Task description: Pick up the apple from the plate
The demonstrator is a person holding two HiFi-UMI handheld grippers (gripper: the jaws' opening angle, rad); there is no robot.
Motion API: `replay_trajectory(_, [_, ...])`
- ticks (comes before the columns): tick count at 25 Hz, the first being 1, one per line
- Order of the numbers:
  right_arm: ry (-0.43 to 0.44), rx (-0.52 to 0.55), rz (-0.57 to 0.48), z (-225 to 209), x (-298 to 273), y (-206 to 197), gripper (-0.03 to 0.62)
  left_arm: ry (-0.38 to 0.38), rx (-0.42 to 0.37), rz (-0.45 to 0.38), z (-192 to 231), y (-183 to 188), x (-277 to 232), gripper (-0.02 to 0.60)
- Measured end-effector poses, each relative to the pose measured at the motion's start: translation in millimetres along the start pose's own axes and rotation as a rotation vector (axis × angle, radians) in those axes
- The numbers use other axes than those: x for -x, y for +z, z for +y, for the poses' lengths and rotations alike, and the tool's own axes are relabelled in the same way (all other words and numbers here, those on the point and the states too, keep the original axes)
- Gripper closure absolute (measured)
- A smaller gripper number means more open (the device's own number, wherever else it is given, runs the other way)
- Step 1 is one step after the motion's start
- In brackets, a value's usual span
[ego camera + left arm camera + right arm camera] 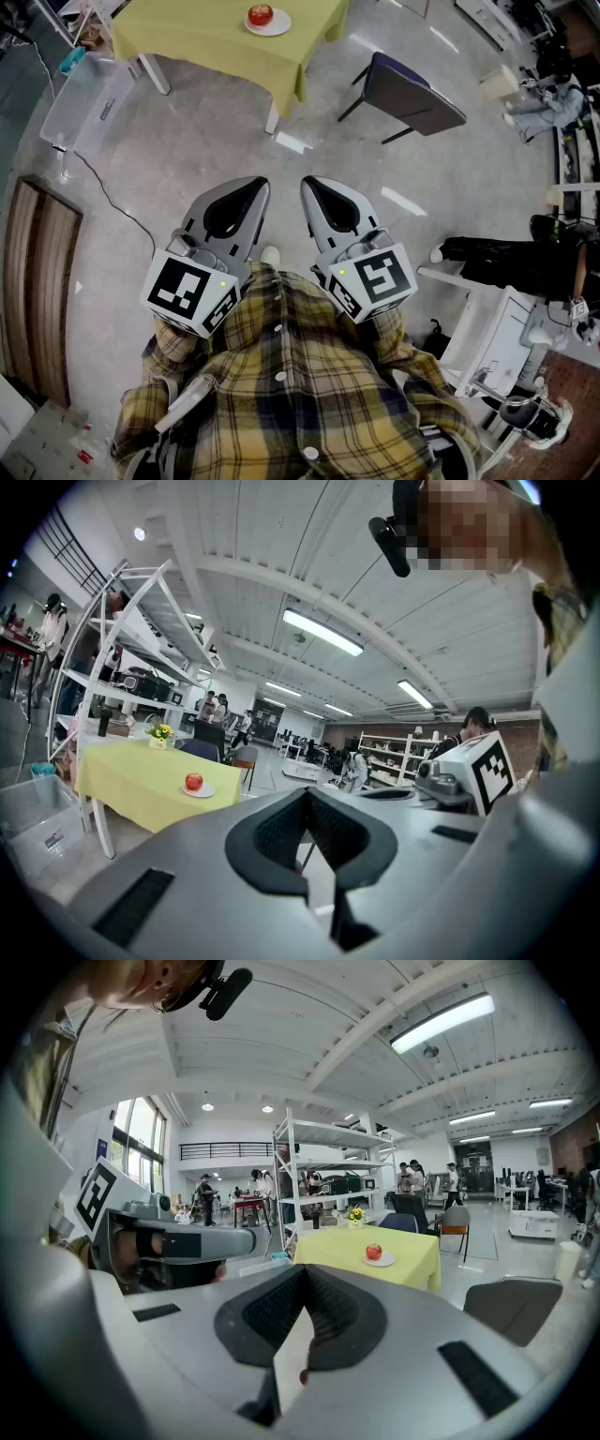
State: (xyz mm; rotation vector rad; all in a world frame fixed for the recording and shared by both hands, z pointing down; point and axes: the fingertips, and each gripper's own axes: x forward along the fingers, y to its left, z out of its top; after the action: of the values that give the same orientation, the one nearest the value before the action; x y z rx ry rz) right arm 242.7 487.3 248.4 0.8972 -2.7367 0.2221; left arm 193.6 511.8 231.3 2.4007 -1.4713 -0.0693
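Head view: left gripper (257,185), right gripper (310,185) clenched, empty; apple (261,14) on plate (281,25); right gripper view adds flowers (355,1213)

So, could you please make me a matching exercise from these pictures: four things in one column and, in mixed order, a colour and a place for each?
Things:
1. apple
2. plate
3. tablecloth
4. chair

Descriptions:
A. yellow-green, lies under the plate
B. dark, stands on the floor
C. red, lies on the plate
D. white, sits on the tablecloth

Pairs: 1-C, 2-D, 3-A, 4-B
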Motion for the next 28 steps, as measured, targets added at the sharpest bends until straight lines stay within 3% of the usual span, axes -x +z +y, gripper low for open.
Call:
replay_trajectory(13, [0.004,0.0,0.017,18.2,-38.3,2.0,0.597,0.009,0.001,-0.005,44.6,5.4,12.9,0.574])
replay_trajectory(28, [-0.056,-0.048,0.042,34.6,-88.4,-6.3,0.597,-0.025,0.012,0.032,104.0,6.2,23.2,0.574])
